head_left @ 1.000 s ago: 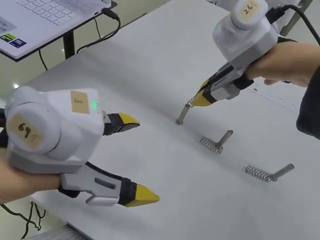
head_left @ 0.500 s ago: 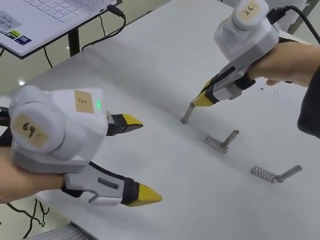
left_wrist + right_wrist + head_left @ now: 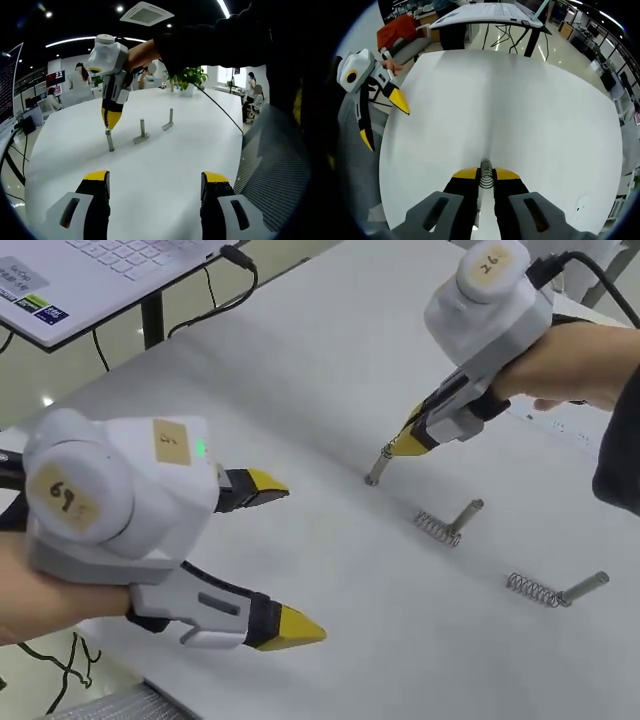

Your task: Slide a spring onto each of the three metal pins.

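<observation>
The right gripper view looks down between its own yellow tips, which are pressed onto a spring (image 3: 486, 177) that stands on end between them; the head view shows little of that coil, just a glimpse under the tip of the right gripper (image 3: 405, 445). There the tip sits right above the top of the first pin (image 3: 377, 468), about mid-worktop (image 3: 300, 370). The left gripper view makes plain that all three pins stand upright in a row, the gripped end of the row nearest it. The second pin (image 3: 468, 515) has the second spring (image 3: 437, 528) lying flat on the worktop, one end at its foot, and the third pin (image 3: 585, 587), toward the right edge, has the third spring (image 3: 530, 589) lying the same way. The left gripper (image 3: 300, 560) hovers above the near edge with its jaws spread wide and nothing between them, well apart from the pins; the right gripper view catches it off the left edge. A laptop (image 3: 90, 270) sits on a stand beyond the far left corner
</observation>
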